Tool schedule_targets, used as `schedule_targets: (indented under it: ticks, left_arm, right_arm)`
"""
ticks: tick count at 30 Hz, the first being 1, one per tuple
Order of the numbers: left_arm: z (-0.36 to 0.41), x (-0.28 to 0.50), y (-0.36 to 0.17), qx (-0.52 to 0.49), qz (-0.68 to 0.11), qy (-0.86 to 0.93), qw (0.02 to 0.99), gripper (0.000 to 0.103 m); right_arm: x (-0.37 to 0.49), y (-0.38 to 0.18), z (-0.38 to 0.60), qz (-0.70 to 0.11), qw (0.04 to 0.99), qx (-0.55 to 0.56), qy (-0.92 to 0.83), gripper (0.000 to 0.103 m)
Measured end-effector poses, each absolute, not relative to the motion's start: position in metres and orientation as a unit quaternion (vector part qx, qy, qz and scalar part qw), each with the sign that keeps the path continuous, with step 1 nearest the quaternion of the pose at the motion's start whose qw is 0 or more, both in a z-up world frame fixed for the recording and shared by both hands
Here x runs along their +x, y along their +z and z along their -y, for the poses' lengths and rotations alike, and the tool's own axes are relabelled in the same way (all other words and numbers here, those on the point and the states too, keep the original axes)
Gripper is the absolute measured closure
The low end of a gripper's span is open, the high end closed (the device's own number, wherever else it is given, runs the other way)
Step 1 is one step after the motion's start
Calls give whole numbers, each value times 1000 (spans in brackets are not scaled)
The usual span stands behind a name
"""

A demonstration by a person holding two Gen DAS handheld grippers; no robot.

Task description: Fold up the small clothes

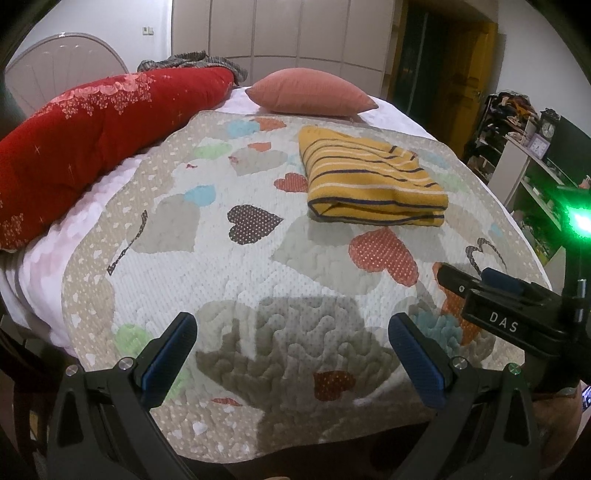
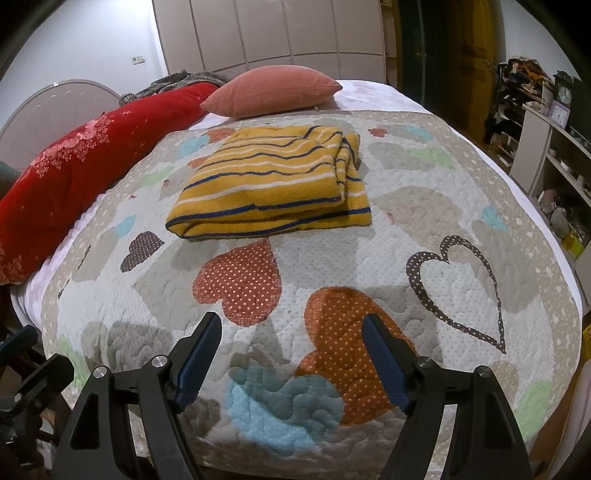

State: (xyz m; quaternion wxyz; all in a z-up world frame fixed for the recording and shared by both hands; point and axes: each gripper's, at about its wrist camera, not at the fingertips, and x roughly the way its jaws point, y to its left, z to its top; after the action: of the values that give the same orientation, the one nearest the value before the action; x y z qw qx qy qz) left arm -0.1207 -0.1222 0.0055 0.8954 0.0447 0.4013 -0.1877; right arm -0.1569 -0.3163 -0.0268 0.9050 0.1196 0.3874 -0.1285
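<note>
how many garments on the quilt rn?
1: a folded yellow striped garment on the heart quilt, in front of the pink pillow. More may lie out of view.

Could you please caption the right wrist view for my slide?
Open right gripper hovers over heart quilt; folded striped yellow garment lies beyond.

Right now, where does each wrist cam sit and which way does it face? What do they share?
Left wrist: rides the left tool, angled down over the quilt from the bed's near edge toward the pink pillow; its own open fingers show, plus the right tool entering from the right.
Right wrist: rides the right tool, same downward look; its open fingers show, with black rig parts at lower left.
Shared: folded yellow striped garment, pillow, red duvet, wardrobe.
</note>
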Motion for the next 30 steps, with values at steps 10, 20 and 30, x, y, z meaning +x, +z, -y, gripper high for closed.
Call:
schedule_targets:
  ticks: [10, 20, 30]
  left_arm:
    - [122, -119, 0, 40, -413, -189, 890, 0]
    - [123, -117, -6, 37, -423, -190, 885, 0]
    - [128, -110, -21, 32, -450, -192, 872, 0]
  right_arm:
    - [-157, -27, 316, -389, 905, 117, -125, 20]
    - [-158, -30, 315, -392, 905, 114, -123, 19]
    - [-158, -43, 326, -400, 900, 123, -125, 19]
